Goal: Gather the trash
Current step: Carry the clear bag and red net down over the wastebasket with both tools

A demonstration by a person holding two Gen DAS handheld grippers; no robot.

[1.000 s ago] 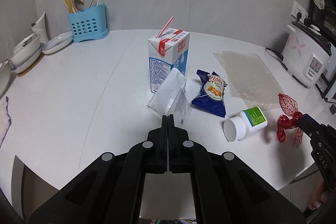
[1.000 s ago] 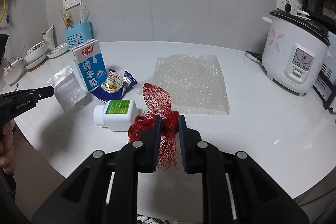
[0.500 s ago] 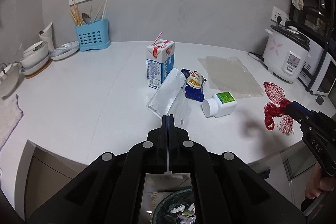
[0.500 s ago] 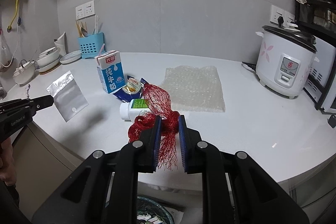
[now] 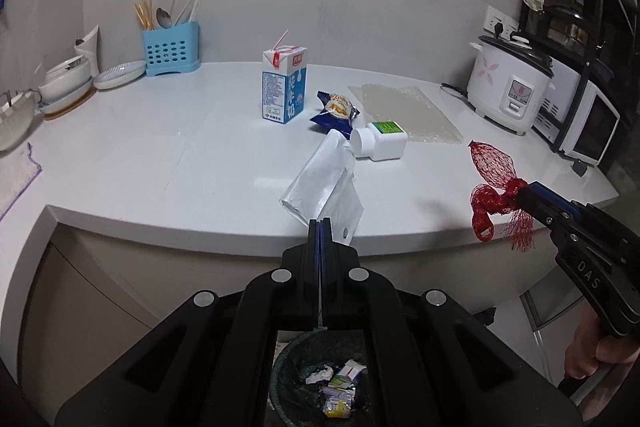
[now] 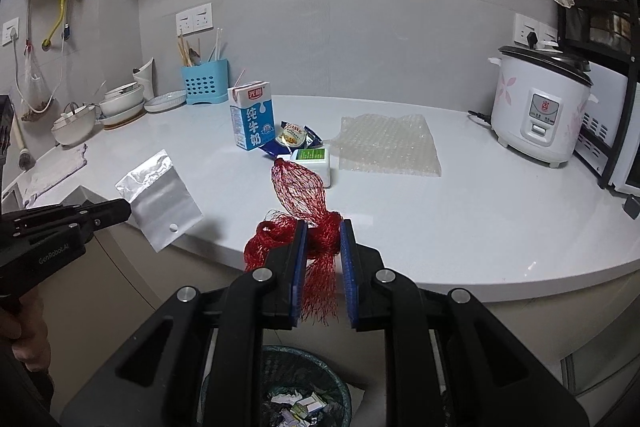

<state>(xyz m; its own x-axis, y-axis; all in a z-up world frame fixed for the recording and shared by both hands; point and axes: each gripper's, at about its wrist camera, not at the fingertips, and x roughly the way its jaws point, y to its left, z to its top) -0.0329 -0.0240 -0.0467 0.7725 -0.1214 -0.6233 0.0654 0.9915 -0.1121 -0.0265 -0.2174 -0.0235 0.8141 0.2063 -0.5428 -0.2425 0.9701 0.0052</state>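
Both grippers are clamped on trash. Left gripper (image 5: pixel 320 227) pinches one edge of a silver foil bag (image 5: pixel 322 179) with its jaws fully together, so the flat bag stands up and out ahead of the fingertips instead of drooping. Right gripper (image 6: pixel 323 231) squeezes a red mesh net (image 6: pixel 298 187) at its bunched waist between the blue pads; the jaws stand slightly apart because the wad fills the gap, one puffed end rising above them and frayed strands hanging below.

Taking the bin (image 6: pixel 316 363) as the landmark: it sits on the floor in front of the counter (image 6: pixel 480 219), directly beneath both grippers and already holding crumpled paper and wrappers. Each piece hangs above the bin and off the counter edge, which I judge to be a carry toward dropping both in at once.

Both tools slope downward and forward, side by side, the foil bag to the left of the net. A hand (image 5: pixel 600 351) wraps the right handle low at the frame edge.

Beyond the bin, on the counter, a milk carton (image 5: pixel 285 83), a snack wrapper (image 5: pixel 336 111), a white bottle (image 5: pixel 380 141) and bubble wrap (image 6: pixel 388 143) await collection.
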